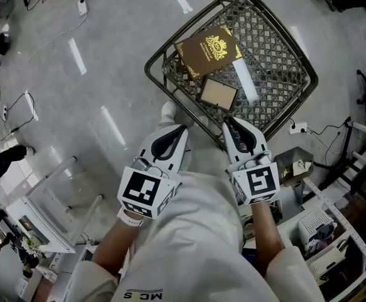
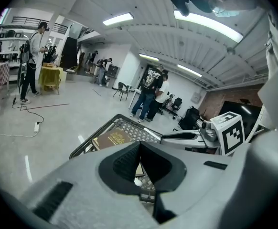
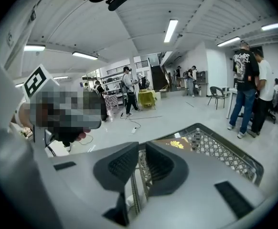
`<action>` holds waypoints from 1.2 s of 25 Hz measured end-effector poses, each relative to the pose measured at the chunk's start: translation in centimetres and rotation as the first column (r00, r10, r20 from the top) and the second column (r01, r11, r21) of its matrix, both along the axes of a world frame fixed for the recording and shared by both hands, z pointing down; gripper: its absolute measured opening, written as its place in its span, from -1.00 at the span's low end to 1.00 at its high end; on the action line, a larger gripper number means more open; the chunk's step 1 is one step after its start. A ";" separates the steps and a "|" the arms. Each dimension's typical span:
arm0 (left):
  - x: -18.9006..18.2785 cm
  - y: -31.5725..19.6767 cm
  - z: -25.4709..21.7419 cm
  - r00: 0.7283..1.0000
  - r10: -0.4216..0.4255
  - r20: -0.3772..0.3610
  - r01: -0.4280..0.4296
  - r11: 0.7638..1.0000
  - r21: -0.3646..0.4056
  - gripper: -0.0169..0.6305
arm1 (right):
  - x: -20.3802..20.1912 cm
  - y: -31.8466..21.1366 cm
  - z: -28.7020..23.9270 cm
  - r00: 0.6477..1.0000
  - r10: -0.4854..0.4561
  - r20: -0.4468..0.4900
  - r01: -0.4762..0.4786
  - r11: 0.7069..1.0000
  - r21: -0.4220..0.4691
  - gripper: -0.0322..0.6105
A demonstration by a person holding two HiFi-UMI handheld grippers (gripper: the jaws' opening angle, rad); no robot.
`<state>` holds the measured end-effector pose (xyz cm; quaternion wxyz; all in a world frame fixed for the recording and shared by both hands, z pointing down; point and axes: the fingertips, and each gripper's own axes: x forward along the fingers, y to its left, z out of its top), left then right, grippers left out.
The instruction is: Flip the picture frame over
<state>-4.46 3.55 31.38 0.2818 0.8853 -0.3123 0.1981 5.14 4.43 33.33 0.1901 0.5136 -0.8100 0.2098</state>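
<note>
Its own jaws mostly hide the picture frame (image 1: 218, 94) in each gripper view. The left hand-held gripper (image 1: 182, 129) is closed and the right hand-held gripper (image 1: 229, 123) barely apart, both empty. The basket (image 1: 309, 74) stands on a glossy floor (image 1: 107, 74).

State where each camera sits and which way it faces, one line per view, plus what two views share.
Head view: on the person's head, facing steeply down at the mesh table with picture frame and brown book; left gripper, right gripper and forearms show.
Left gripper view: on the left gripper, facing along its closed jaws over the table; the right gripper shows.
Right gripper view: on the right gripper, facing along its slightly parted jaws over the table rim.
Shared: both gripper views show the brown book.
</note>
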 end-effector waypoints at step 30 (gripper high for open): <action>0.3 0.0 13.4 0.980 -0.110 0.165 0.119 0.992 -0.043 -0.87 | 0.2 0.1 19.2 0.921 -0.360 -0.147 0.337 0.928 -0.162 -0.68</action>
